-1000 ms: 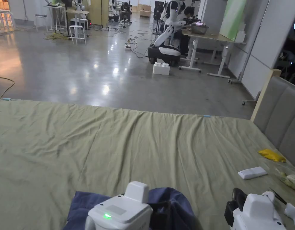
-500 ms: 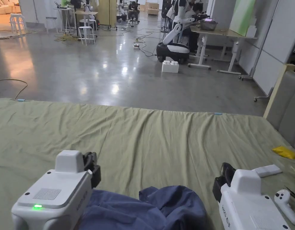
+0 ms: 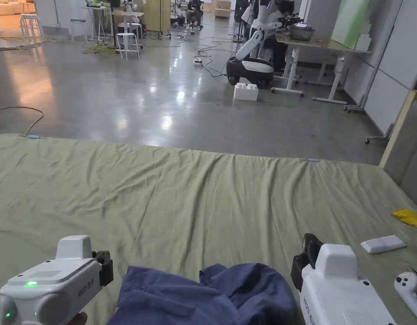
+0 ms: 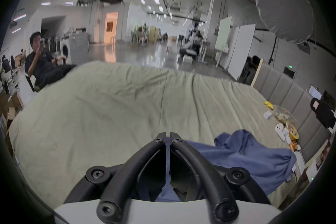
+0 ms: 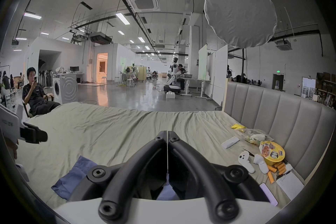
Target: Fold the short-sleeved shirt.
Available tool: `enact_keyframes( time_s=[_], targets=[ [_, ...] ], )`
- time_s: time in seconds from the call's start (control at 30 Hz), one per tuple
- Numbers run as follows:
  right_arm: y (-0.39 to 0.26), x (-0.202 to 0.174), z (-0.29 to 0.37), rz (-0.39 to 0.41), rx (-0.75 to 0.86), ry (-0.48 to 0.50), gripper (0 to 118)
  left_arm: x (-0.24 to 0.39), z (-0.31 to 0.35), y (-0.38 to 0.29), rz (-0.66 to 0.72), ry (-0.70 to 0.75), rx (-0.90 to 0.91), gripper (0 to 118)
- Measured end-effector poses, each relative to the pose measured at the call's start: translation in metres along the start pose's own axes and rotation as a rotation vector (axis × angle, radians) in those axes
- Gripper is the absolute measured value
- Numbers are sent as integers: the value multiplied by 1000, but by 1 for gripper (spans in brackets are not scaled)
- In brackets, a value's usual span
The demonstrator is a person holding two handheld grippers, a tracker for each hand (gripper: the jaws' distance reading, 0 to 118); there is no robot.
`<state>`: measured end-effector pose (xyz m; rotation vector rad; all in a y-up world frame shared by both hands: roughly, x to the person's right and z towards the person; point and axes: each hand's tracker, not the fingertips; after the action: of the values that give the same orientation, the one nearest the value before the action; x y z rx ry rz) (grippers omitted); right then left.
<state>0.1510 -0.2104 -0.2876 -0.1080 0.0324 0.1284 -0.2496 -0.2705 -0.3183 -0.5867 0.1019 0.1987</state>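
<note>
Green sheet [image 3: 195,199] carries a crumpled blue shirt [image 3: 212,296] at its near edge between the left gripper [image 4: 168,137] and right gripper [image 5: 167,134], both with jaws closed and holding nothing.

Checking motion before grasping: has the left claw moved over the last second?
Yes. The left claw went left: it was over the blue shirt and now sits off its left edge, farther from the white remote.

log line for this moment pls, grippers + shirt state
stage: pre-fold | shirt: blue, crumpled on green sheet | left gripper: shut, empty, left of shirt | right gripper: shut, empty, right of shirt
</note>
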Motion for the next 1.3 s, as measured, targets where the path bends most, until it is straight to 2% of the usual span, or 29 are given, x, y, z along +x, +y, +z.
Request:
enact_keyframes(
  time_s=[0.13, 0.17, 0.23, 0.3, 0.33, 0.37, 0.47, 0.6, 0.7, 0.77, 0.8, 0.83, 0.87, 0.9, 0.93, 0.97, 1.0, 1.03, 1.1, 1.13, 1.23, 1.3],
  targets=[
    [-11, 6, -6, 6, -36, -8, 1, -3, -52, 1, -5, -19, -160, 4],
    [-14, 8, -8, 6, -49, -11, 1, 8, -46, 5, -27, -16, -185, 10],
    [-21, 12, -12, 2, -77, -22, 1, 14, -66, 8, -36, -12, -209, 43],
    [-27, 17, -16, 8, -99, -33, 1, 21, -84, 12, -68, -3, -274, 84],
    [-30, 20, -18, 12, -112, -41, 1, 26, -95, 11, -88, -2, -304, 92],
    [-33, 22, -20, 19, -123, -49, 1, 30, -104, 9, -107, -7, -339, 94],
    [-43, 31, -27, 32, -159, -68, 1, 36, -132, 4, -136, 40, -448, 94],
    [-57, 42, -37, 31, -217, -88, 1, 38, -159, -8, -229, 108, -496, 94],
    [-66, 46, -43, 39, -241, -98, 1, 50, -155, -8, -226, 99, -459, 92],
    [-71, 46, -51, 36, -262, -94, 1, 59, -148, -9, -262, 79, -423, 78],
    [-73, 46, -56, 34, -277, -87, 1, 65, -143, -10, -281, 57, -402, 64],
    [-75, 46, -65, 24, -309, -63, 1, 47, -181, -19, -295, 36, -414, 53],
    [-78, 46, -73, 15, -343, -41, 1, 49, -182, -21, -311, 25, -403, 40],
    [-81, 46, -84, 2, -366, -20, 2, 38, -194, -20, -302, -1, -409, 22],
    [-85, 47, -96, 4, -406, 4, 3, 39, -194, -19, -289, -7, -409, 11],
    [-88, 47, -109, 13, -469, 36, 7, 49, -182, -18, -276, -11, -397, 7],
    [-93, 48, -120, -27, -552, 49, 18, 59, -167, -17, -239, -19, -388, 6],
    [-94, 49, -133, 1, -531, 65, 29, 58, -165, -17, -221, -21, -384, 6],
    [-98, 51, -161, 6, -610, 108, 53, 53, -156, -17, -197, -31, -370, 5],
    [-101, 49, -174, 33, -653, 122, 60, 27, -172, -24, -207, -33, -347, 5],
    [-113, 44, -212, 86, -769, 191, 73, 10, -166, -27, -216, -40, -292, 5],
    [-124, 40, -229, 111, -818, 194, 77, 33, -132, -17, -217, -43, -261, 5]
  ],
)
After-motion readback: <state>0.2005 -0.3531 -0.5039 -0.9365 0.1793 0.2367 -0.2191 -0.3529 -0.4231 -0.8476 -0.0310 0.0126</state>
